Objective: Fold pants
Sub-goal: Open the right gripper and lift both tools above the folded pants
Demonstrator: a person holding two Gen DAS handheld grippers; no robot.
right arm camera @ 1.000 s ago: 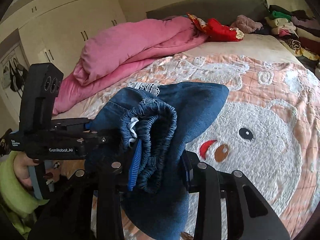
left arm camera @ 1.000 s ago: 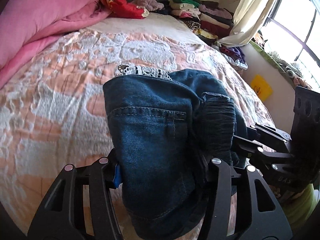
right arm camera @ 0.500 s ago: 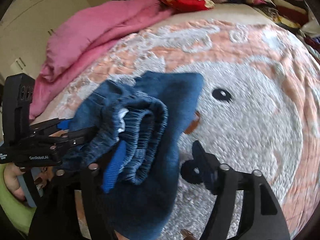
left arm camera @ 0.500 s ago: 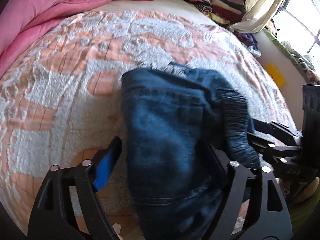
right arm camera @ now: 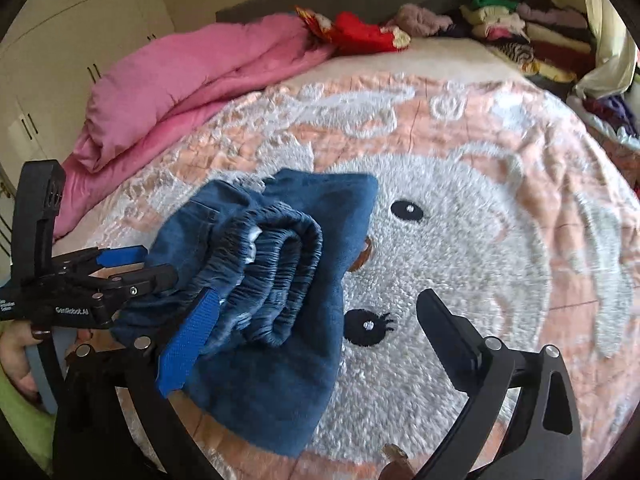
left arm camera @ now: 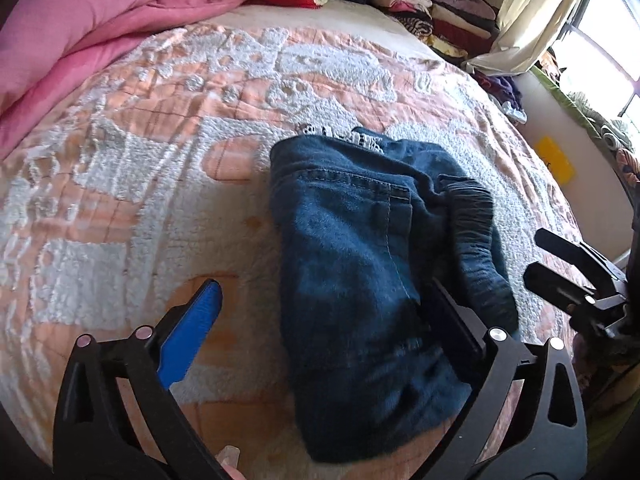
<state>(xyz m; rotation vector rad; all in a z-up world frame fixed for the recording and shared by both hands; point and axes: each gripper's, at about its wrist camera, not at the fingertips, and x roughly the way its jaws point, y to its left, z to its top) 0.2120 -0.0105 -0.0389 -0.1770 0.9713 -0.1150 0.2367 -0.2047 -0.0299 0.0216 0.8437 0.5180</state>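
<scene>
1 person's hand, right view only.

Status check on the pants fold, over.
Both claws, left and right, just opened, gripping nothing. Folded jeans resting on bedspread, still between left claw's fingers. Nothing in the way.

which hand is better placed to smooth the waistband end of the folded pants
Right, probably. The right gripper has just opened and the waistband bulges against its blue finger. The left gripper, also just opened, straddles the pants at the flatter pocket side.
</scene>
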